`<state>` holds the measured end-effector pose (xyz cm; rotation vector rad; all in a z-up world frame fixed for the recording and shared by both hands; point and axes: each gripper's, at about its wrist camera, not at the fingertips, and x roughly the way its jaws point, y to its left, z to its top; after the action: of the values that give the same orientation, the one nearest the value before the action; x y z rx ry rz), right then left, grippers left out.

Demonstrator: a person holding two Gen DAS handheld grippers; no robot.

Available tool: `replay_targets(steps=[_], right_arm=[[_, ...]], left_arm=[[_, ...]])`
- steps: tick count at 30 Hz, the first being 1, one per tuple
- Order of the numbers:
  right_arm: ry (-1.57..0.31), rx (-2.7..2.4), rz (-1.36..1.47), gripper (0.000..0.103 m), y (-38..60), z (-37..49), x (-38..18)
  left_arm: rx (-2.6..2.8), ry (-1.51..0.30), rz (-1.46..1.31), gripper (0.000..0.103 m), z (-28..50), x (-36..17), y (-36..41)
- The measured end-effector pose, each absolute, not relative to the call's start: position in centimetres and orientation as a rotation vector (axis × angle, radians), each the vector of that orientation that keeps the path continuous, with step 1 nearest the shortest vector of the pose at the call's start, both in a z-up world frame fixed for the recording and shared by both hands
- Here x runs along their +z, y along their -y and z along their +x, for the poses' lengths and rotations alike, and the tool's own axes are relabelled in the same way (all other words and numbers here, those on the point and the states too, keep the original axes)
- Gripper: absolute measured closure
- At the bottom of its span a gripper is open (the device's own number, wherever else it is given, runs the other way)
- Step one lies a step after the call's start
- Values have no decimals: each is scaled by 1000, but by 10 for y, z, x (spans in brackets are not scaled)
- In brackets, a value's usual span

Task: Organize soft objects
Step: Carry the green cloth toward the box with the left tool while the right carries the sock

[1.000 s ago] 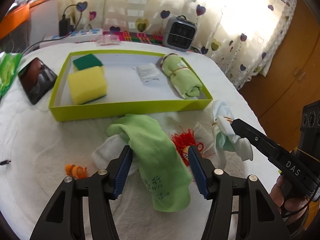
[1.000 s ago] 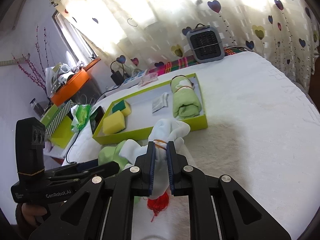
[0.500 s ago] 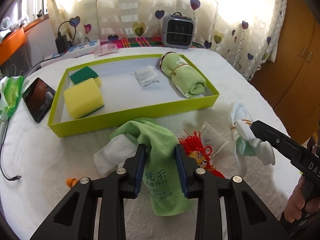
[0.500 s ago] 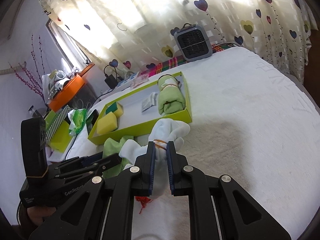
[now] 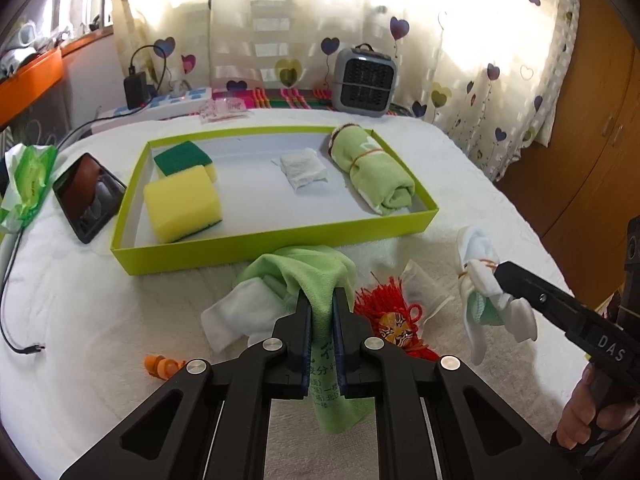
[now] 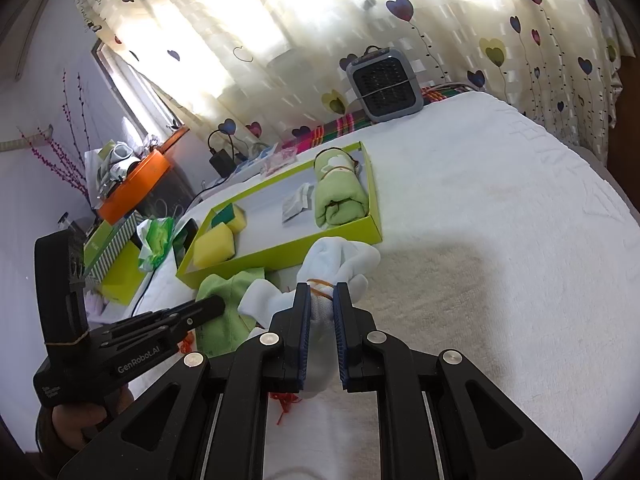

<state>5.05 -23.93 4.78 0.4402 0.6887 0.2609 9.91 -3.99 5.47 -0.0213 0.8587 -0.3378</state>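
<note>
My left gripper [image 5: 322, 300] is shut on a light green cloth [image 5: 316, 272] with printed characters, lifted off the table just in front of the lime-green tray [image 5: 280, 240]. A white cloth [image 5: 240, 312] lies under it. My right gripper [image 6: 321, 292] is shut on a white sock bundle [image 6: 336, 256] tied with an orange band, held above the table right of the tray; it also shows in the left wrist view [image 5: 480, 280]. The tray holds two yellow sponges [image 5: 182, 202], a white packet [image 5: 304, 168] and a rolled green towel [image 5: 372, 168].
A red tassel charm [image 5: 384, 312] in a clear bag and a small orange item [image 5: 160, 366] lie on the white tablecloth. A phone [image 5: 86, 196] and a green wipes pack [image 5: 28, 184] lie left of the tray. A grey heater [image 5: 364, 80] stands behind it.
My left gripper has closed on the green cloth and raised it. My right gripper has stayed shut on the sock bundle, held above the table.
</note>
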Motion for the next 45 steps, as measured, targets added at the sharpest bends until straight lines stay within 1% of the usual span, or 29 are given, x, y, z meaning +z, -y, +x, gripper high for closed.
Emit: replay_targets(steps=[12,21,35,45], right_arm=[[-676,267,431,91,235,49,53],[-645,274,403,91,231,51,69],[-616,298,344,91,217,67,88],[-628,309,285,91,201,92,93]], left_arm=[[-334,-831,-53,94,97,67,28],[-330,-774,-49,94,93,90,20],[-335,-718,-63,94,115,116,2],[-340,-744,-74,94,144,112,-6]])
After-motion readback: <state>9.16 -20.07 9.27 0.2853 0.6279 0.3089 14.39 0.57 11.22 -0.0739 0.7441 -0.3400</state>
